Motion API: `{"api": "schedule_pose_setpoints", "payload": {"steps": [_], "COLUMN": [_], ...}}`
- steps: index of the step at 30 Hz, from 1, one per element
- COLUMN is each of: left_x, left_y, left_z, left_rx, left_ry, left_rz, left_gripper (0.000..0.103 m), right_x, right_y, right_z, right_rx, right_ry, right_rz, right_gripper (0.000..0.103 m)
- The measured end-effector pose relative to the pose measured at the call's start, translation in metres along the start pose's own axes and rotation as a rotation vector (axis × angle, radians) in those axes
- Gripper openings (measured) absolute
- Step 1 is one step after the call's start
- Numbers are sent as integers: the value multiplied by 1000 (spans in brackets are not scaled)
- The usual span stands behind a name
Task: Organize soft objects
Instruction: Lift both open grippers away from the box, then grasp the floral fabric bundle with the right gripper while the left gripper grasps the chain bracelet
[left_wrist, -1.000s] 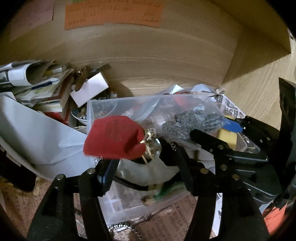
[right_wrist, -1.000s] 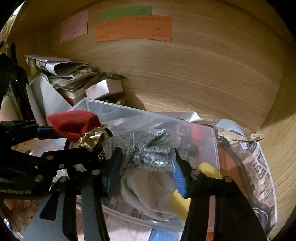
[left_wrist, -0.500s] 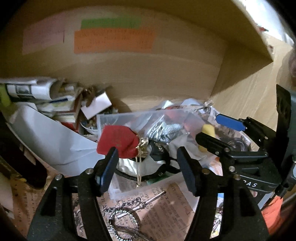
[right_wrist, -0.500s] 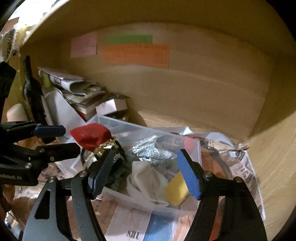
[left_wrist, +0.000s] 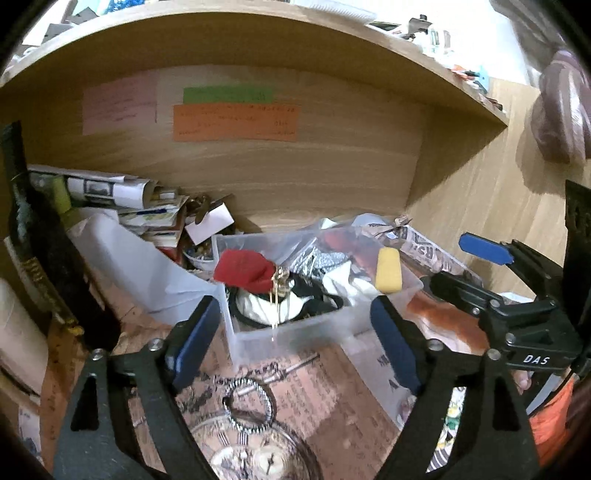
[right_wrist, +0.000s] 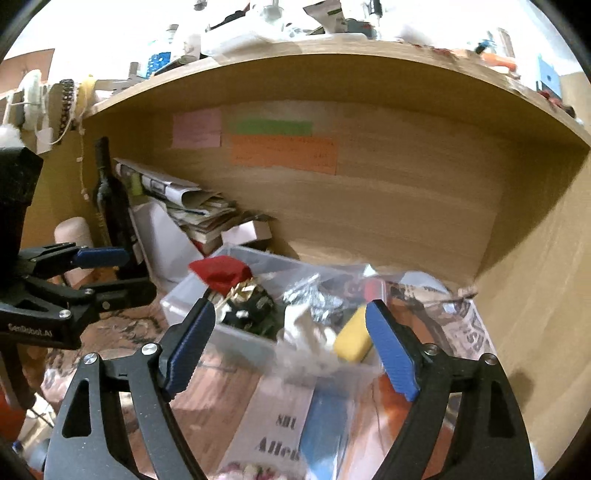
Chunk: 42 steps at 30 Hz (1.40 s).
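Observation:
A clear plastic bin (left_wrist: 295, 336) (right_wrist: 243, 339) sits on the shelf floor. It holds a red pouch with a gold tie (left_wrist: 245, 270) (right_wrist: 221, 272), a yellow sponge (left_wrist: 388, 275) (right_wrist: 352, 341), white cloth (left_wrist: 341, 282) (right_wrist: 303, 328) and a silvery grey item (right_wrist: 314, 295). My left gripper (left_wrist: 295, 339) is open and empty, in front of the bin. My right gripper (right_wrist: 288, 343) is open and empty, also in front of the bin. Each gripper shows at the side of the other's view (left_wrist: 491, 258) (right_wrist: 96, 269).
A dark bottle (left_wrist: 40, 258) (right_wrist: 114, 210) stands at the left by stacked papers (left_wrist: 122, 195) (right_wrist: 184, 199) and a white sheet (left_wrist: 140, 273). Coloured notes (left_wrist: 236, 118) are on the wooden back wall. Printed paper (left_wrist: 288, 398) covers the floor. The right wall (right_wrist: 535, 295) is close.
Both grippers have pulled back and away from the bin, which looks smaller now. The left gripper let go of the red pouch, which rests in the bin.

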<state>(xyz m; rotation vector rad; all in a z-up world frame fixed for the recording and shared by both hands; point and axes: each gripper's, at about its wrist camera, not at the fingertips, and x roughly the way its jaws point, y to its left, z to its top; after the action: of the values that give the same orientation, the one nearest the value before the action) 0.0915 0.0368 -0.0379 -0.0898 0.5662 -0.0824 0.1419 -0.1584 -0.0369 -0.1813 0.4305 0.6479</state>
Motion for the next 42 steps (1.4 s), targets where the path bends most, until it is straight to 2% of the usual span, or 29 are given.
{"api": "schedule_pose_setpoints", "payload": {"steps": [3, 11, 22, 29, 30, 34, 39, 42], "left_x": [-6, -6, 12, 21, 22, 26, 33, 40], "left_y": [-5, -13, -11, -4, -3, 3, 13, 20], "left_z": [-13, -54, -102, -119, -120, -116, -107, -102], "left_rx": [2, 4, -61, -106, -107, -102, -109, -112], "left_ry": [6, 82, 223, 275, 278, 281, 288, 293], "left_rz": [0, -3, -25, -12, -8, 14, 29, 38], "left_gripper": [87, 87, 87, 87, 87, 87, 87, 87], "right_x": [-6, -13, 4, 5, 5, 7, 12, 16], "right_y": [1, 8, 8, 13, 13, 18, 16, 14], "right_z": [-14, -57, -114, -128, -129, -129, -124, -118], "right_rx": [17, 65, 135, 118, 110, 74, 87, 98], "right_ry": [19, 106, 292, 310, 306, 307, 309, 301], "right_rz": [5, 12, 51, 85, 79, 65, 91, 98], "right_gripper": [82, 82, 82, 82, 80, 52, 24, 21]}}
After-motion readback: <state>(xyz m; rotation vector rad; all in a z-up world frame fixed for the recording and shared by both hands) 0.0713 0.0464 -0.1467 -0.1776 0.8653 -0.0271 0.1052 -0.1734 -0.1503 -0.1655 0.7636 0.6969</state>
